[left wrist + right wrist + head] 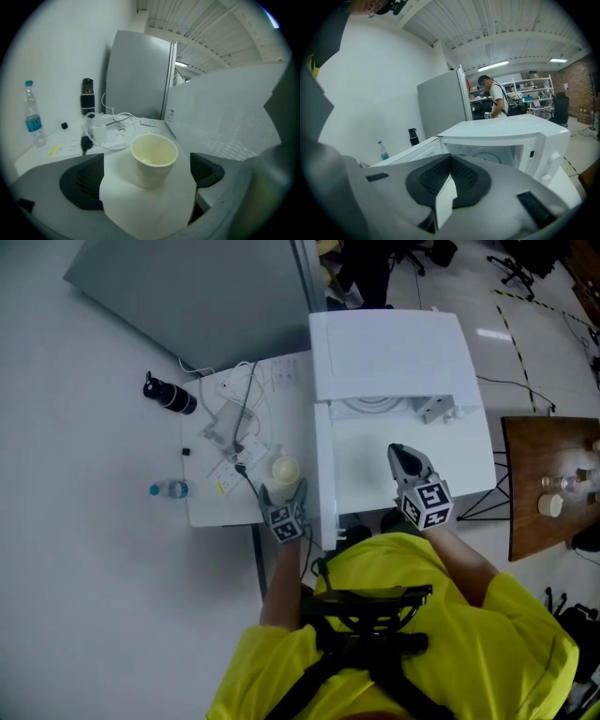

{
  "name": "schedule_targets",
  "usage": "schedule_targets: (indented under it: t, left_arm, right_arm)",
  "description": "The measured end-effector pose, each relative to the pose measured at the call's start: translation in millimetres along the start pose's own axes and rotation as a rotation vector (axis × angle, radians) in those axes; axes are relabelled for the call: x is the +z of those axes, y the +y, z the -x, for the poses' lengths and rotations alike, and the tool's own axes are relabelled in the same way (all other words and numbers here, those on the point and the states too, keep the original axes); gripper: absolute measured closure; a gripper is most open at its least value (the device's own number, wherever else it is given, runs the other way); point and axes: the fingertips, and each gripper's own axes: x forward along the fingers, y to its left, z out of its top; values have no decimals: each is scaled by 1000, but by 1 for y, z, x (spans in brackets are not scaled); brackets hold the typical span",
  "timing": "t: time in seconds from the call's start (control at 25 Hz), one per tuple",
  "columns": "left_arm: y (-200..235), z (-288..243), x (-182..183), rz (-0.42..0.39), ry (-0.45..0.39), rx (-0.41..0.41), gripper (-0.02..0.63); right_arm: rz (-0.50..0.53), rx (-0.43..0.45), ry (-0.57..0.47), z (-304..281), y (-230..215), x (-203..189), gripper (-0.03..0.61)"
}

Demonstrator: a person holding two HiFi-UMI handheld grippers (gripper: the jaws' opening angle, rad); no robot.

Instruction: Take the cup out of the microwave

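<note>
The cream paper cup [284,470] stands upright on the small white table [211,507], left of the white microwave [384,352]. My left gripper [284,512] is open just behind it. In the left gripper view the cup [153,159] sits between the two black pads [82,180], with a gap on each side. The microwave door [234,117] is swung open beside it. My right gripper [401,457] is shut on nothing, over the white surface in front of the microwave. The right gripper [450,176] view looks into the open cavity [487,154], where only the glass turntable shows.
On the small table lie white cables and a charger [234,427]. A water bottle [169,489] and a black flask [169,395] stand further left. A grey partition [187,287] rises behind. A wooden table [525,521] with small items is at the right.
</note>
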Motion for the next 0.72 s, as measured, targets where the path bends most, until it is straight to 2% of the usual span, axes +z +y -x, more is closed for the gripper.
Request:
schedule_targets:
  t: [0.04, 0.08, 0.16, 0.24, 0.4, 0.48, 0.56, 0.72]
  left_arm:
    - [5, 21, 8, 12, -15, 25, 49]
    - [11, 43, 20, 28, -34, 48, 92]
    - [17, 84, 59, 71, -100, 59, 383]
    - [11, 119, 110, 83, -189, 24, 599]
    - [-21, 176, 207, 26, -324, -63, 614]
    - [-42, 201, 236, 26, -369, -138, 614]
    - [-57, 216, 245, 23, -360, -189, 614]
    - [-67, 222, 248, -21, -341, -195, 614]
  right_arm:
    - [-4, -9, -13, 3, -3, 6, 574]
    - [-10, -14, -30, 6, -5, 13, 574]
    - [-15, -18, -69, 12, -6, 29, 574]
    - [-12, -19, -108, 19, -4, 47, 574]
    - [9, -39, -206, 42, 0, 90, 575]
    - [-2, -41, -254, 56, 4, 111, 575]
    - [-7, -42, -276, 68, 8, 123, 575]
    - [-3, -58, -277, 85, 13, 131, 575]
